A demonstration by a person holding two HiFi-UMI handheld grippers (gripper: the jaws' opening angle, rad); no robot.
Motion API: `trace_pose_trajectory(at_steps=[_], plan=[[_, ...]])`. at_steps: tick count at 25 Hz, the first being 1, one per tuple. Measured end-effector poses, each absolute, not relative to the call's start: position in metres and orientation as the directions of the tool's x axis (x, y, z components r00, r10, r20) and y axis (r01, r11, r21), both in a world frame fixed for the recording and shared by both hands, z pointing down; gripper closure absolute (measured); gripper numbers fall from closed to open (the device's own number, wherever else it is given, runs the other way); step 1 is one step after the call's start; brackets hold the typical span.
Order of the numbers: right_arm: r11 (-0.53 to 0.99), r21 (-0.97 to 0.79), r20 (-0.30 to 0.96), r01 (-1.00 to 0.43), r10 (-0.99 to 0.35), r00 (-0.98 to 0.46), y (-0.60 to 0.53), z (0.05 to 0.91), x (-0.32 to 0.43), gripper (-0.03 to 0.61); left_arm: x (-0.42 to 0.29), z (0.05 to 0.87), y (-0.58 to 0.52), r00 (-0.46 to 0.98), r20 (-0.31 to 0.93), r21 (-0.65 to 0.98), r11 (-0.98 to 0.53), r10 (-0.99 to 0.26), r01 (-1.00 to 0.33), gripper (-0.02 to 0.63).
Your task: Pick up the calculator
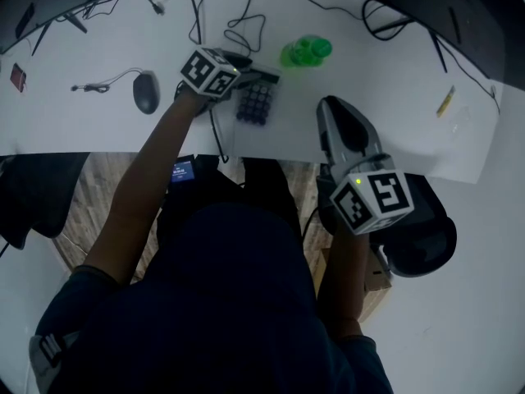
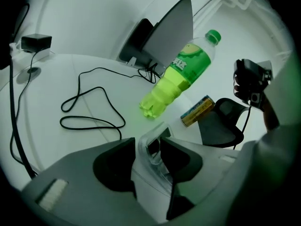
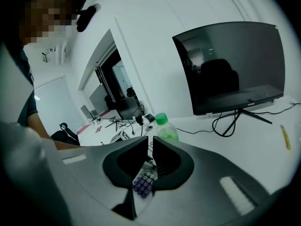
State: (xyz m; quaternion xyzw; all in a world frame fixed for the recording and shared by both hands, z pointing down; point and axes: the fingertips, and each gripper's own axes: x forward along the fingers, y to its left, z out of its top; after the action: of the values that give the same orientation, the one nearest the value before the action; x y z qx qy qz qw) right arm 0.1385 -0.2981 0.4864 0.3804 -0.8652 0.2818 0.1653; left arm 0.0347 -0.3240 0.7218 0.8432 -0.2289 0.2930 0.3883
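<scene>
The dark-keyed calculator [image 1: 254, 103] lies on the white table [image 1: 98, 130], just left of a green bottle [image 1: 308, 52]. My left gripper [image 1: 258, 77] reaches over the calculator's far end. In the left gripper view that end [image 2: 159, 130] stands between the jaws, and the left gripper [image 2: 148, 142] is shut on it. My right gripper [image 1: 335, 109] hangs over the table's near edge, to the right of the calculator, with its jaws together and nothing in them. The right gripper view shows the right gripper [image 3: 150, 142] with only a thin slit, and the calculator's keys [image 3: 143, 182] lie beyond it.
A mouse [image 1: 146, 91] and loose black cables [image 1: 246, 19] lie to the left and behind. A yellow pen [image 1: 445, 101] lies at the right. A monitor [image 3: 233, 69] stands at the back. A small yellow pack [image 2: 197, 110] rests beyond the bottle [image 2: 181, 76]. An office chair [image 1: 418, 236] stands at the right.
</scene>
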Motion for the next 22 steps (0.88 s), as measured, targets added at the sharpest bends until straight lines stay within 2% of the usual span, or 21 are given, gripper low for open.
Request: trace_pose_trajectory(at_steps=[8, 14, 22], plan=[[0.544, -0.361, 0.494, -0.758, -0.578, -0.65, -0.293, 0.482, 0.136, 0.563, 0.04, 0.703, -0.321, 0.774, 0.607, 0.561, -0.592, -0.18, -0.579, 0.518], [0.546, -0.353, 0.484, -0.76, -0.589, -0.647, -0.289, 0.474, 0.13, 0.563, 0.04, 0.677, -0.311, 0.788, 0.578, 0.518, -0.652, -0.21, -0.554, 0.528], [0.552, -0.335, 0.468, -0.764, -0.606, -0.643, -0.28, 0.46, 0.12, 0.563, 0.028, 0.638, -0.305, 0.764, 0.571, 0.38, -0.728, -0.3, -0.57, 0.532]])
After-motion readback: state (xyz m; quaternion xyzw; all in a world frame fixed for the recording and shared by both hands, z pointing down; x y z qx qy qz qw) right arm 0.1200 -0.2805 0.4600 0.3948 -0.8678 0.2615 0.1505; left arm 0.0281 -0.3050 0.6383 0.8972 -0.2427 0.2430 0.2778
